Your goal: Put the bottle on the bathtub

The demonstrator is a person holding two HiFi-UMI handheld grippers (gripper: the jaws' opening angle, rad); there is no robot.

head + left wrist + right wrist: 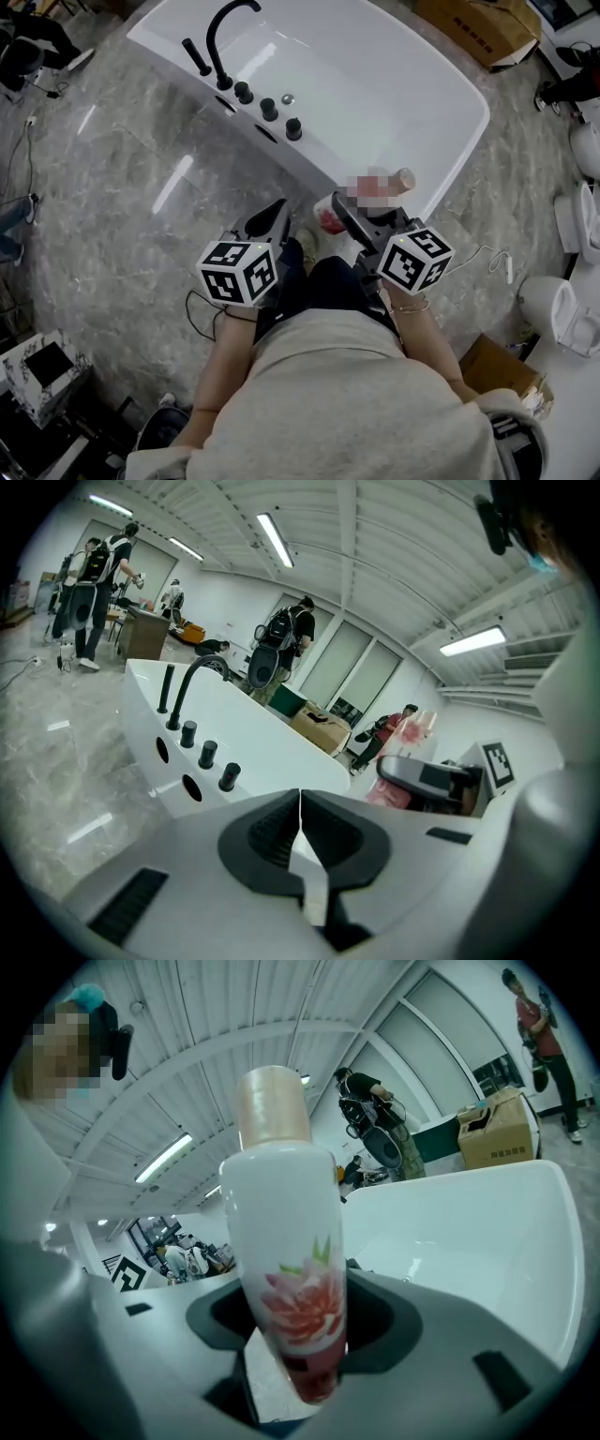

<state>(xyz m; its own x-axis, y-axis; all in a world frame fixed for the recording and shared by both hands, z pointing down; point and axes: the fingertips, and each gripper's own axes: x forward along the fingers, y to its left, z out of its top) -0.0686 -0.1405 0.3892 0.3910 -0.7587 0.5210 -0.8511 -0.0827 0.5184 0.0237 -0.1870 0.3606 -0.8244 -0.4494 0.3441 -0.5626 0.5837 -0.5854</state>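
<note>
A mosaic patch covers the middle of the bottle (405, 178) from above, yet my right gripper (302, 1309) clamps its lower body near the bathtub (394, 84), long axis upright, cap uppermost; the jaws of my left gripper (300, 803) meet on nothing.

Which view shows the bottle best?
Right gripper view: the bottle fills the centre, cap and flower print clear, in the right claw. Head view shows only its ends; left gripper view, a small pink shape.

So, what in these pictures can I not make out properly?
- Bottle, head view: middle covered by the mosaic patch.
- Bottle, left gripper view: mostly hidden behind the right gripper.
- Bathtub, head view: far rim cut off by the top edge.
</note>
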